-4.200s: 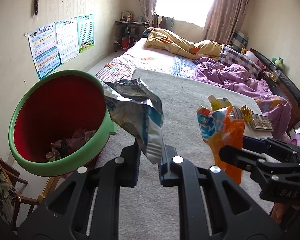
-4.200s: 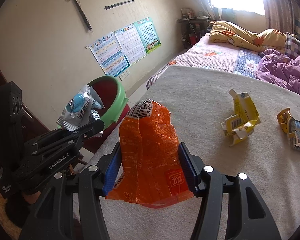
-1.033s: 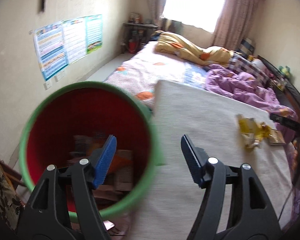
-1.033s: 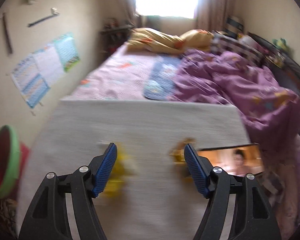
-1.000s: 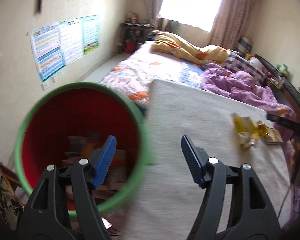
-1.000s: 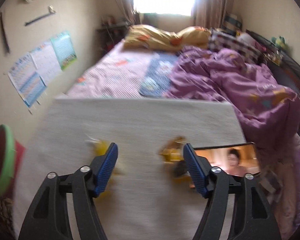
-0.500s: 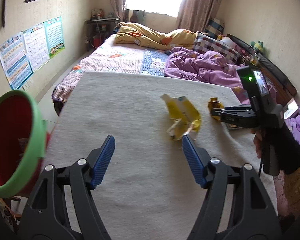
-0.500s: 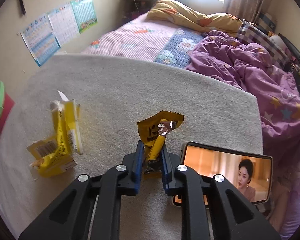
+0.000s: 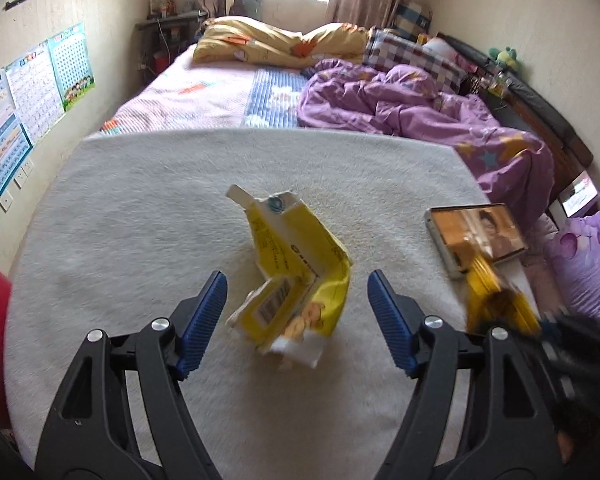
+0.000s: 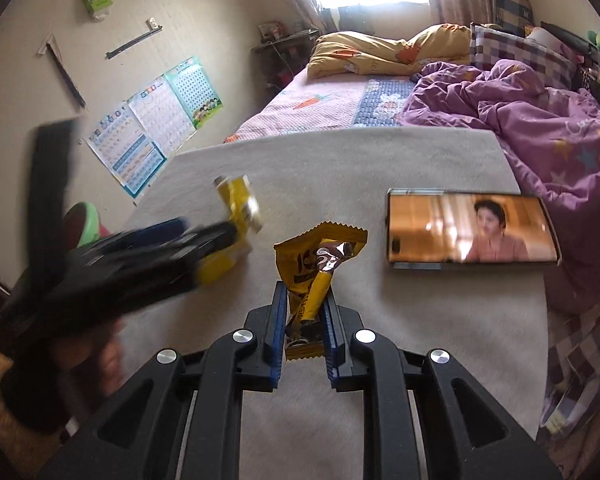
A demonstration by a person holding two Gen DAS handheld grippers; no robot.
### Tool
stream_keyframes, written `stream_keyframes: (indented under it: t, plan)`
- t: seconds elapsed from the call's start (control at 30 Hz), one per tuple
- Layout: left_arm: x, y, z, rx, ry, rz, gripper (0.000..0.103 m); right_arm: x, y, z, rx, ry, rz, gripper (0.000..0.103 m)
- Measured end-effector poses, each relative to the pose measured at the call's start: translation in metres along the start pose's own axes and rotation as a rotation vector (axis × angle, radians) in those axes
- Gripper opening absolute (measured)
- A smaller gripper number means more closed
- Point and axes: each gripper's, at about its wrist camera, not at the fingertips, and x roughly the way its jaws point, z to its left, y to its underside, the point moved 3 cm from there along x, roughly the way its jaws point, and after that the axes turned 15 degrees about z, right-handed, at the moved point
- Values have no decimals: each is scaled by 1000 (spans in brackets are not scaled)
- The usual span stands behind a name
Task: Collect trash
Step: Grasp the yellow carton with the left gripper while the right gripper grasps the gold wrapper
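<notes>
The left gripper (image 9: 294, 314) stands with its fingers wide, and its jaws have just been opening a little more. The crushed yellow carton (image 9: 296, 276) lies between them on the beige blanket (image 9: 140, 216), but the pads do not press it yet. The right gripper (image 10: 303, 320) has its fingers narrow and pinches the small yellow snack wrapper (image 10: 320, 264), which it holds just beside the phone (image 10: 470, 232), on the phone's left.

The step in hand seems to be the pick of the carton. To do it well, I think the left gripper should go lower, so that the pads meet the thick folded lower part of the carton and not the thin open flap on top, which would bend and slip. It should close slowly, because the card is soft and the blanket under it gives way. The two grippers are near each other, so the right one should keep to the phone's side. The bin (image 10: 82, 224), red inside with a green rim, is well apart from the phone, past the carton at the blanket's left edge, and both pieces must go there.

On the carton a barcode label is visible, but its print is too small to read. The dark letters on the wrapper are crumpled and I cannot read them. The wall charts are also too small.
</notes>
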Motion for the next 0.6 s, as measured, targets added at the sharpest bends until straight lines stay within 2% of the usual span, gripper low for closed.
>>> stream_keyframes:
  t: [0.03,0.13,0.23,0.43,0.6]
  plan:
    - [5,-2,0,-1,-1,13,68,-1,3,2,-1,-5,0,17]
    - [19,-5,3,-13,1,50,53,-4,9,9,-3,-22,4,17]
    - [18,-4,6,-22,22,43,49,-5,11,15,-17,-24,-2,17]
    - [-17,10,12,-22,8,-19,36,-5,9,39,-62,-59,-11,18]
    - [-49,30,23,-34,-7,-69,34,1,6,58,-102,-86,-1,18]
